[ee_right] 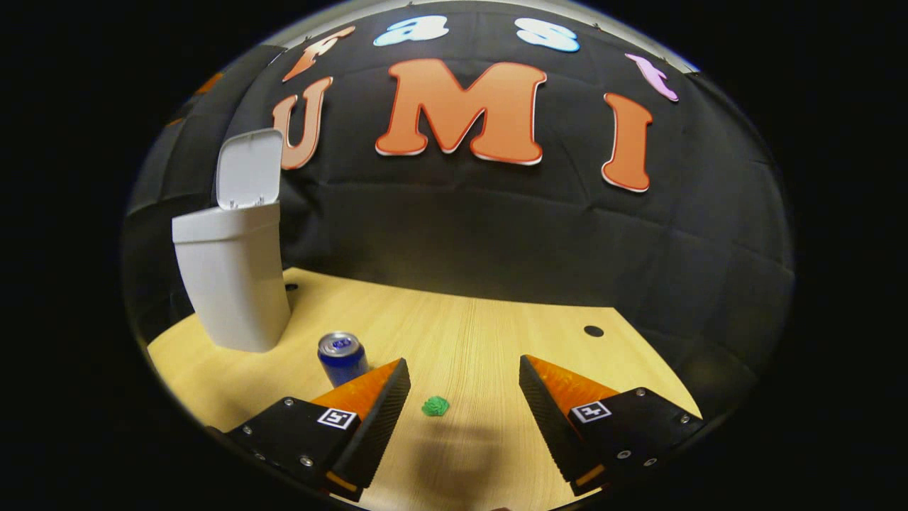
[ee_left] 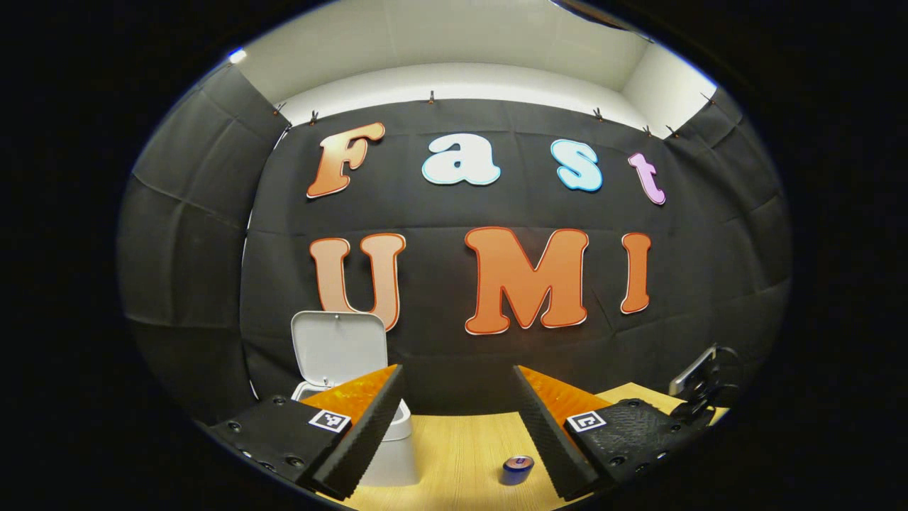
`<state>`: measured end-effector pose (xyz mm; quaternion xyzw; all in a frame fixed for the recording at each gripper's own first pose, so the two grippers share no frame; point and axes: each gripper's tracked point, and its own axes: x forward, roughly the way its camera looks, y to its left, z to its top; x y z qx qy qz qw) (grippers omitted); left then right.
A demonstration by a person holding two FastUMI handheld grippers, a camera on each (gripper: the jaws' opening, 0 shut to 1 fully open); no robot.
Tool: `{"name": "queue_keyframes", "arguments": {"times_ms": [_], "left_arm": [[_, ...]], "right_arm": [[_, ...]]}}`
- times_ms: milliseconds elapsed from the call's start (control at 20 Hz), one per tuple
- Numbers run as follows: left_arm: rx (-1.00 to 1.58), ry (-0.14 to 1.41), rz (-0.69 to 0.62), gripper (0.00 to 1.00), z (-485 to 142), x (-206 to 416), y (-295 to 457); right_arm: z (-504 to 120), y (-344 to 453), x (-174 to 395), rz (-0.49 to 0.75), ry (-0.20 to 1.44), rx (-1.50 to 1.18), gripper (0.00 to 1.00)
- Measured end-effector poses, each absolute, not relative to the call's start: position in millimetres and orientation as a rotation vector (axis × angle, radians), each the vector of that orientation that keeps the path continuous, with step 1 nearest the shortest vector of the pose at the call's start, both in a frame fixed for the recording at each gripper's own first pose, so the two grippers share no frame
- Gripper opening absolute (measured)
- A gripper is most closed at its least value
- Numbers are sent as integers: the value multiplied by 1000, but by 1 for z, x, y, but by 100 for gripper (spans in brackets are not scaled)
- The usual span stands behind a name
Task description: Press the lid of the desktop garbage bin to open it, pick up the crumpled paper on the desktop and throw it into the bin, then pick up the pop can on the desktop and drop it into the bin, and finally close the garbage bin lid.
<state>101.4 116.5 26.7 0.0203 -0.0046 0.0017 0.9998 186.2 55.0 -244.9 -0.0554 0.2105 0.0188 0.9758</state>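
Crumpled paper (ee_right: 435, 406) — a small green wad — lay on the wooden desktop (ee_right: 482, 333) between the spread fingers of my right gripper (ee_right: 464, 387), just ahead of them and touching neither; I judged it near weightless and soft, likely to squash under the pads and skid if nudged, so I meant to straddle it and close across its middle. My right jaws stood wide apart and held nothing. Just left of the wad stood the pop can (ee_right: 342, 357), upright, blue-sided with a silver top; I took it for light, thin-walled and slick, best gripped across the body, gently, to avoid denting. Its printing was too small to read. Farther back at the left sat the white garbage bin (ee_right: 234, 284), its lid (ee_right: 248, 169) already tipped up — no label legible. In the left gripper view my left gripper (ee_left: 460, 397) was raised above the desk, jaws wide apart and empty, with the bin behind its left finger.
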Motion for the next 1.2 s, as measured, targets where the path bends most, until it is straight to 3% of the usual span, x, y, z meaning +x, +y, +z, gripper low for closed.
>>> {"name": "queue_keyframes", "arguments": {"times_ms": [350, 650, 750, 800, 1000, 1050, 1200], "left_arm": [[92, 40, 17, 98, 18, 99, 126], [103, 90, 55, 95, 4, 103, 144], [111, 100, 60, 99, 2, 104, 145], [116, 102, 60, 95, 3, 104, 145], [124, 124, 61, 99, -4, 103, 147], [121, 134, 62, 95, -8, 103, 148], [113, 132, 61, 99, -6, 103, 147]], "right_arm": [[-360, 58, 213, 35, 641, -124, 95], [-398, 62, 224, 37, 697, -120, 89], [-406, 64, 225, 46, 717, -113, 80], [-410, 66, 225, 45, 724, -104, 69], [-413, 66, 231, 31, 729, -56, 41], [-414, 65, 232, 31, 732, -50, 37], [-412, 60, 229, 20, 736, -67, 27]]}}
